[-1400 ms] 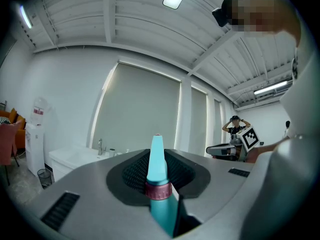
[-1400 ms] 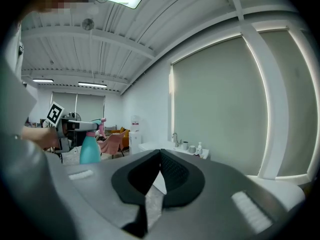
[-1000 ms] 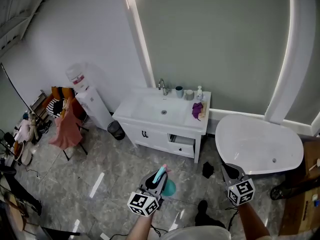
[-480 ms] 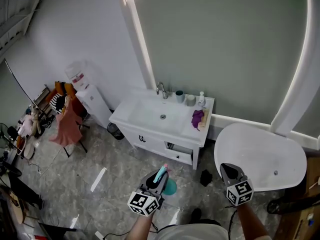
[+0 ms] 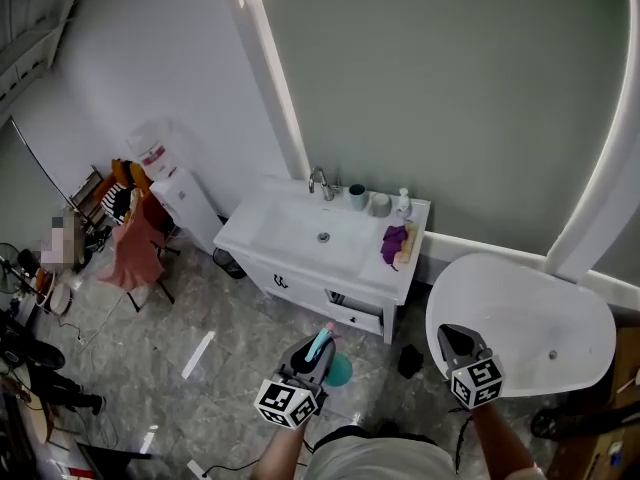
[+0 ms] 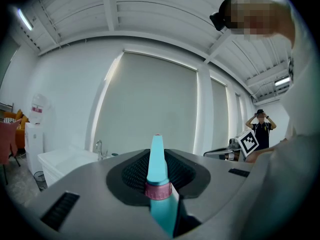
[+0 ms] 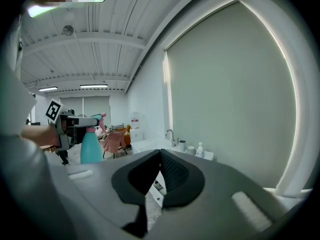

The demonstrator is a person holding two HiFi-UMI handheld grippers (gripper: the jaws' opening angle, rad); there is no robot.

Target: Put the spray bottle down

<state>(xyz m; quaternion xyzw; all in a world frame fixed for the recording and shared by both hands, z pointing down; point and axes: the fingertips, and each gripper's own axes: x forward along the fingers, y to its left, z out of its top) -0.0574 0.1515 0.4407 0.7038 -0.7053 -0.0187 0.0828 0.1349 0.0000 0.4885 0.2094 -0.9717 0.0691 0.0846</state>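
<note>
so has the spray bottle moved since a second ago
Yes. Held in the left tongs, the spray bottle has come closer to the white sink cabinet.

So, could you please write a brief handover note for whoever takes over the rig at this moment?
Left tongs: shut on the teal spray bottle, gripped near its top.
Right tongs: shut, nothing between them.
Where things are: the bottle is held in the air above the tiled floor, short of the white vanity. The bathtub is ahead on the right.
Done: the bottle is in hand.
Left: set it down, probably on the vanity top, which has bare space beside the basin, then open those tongs.
</note>
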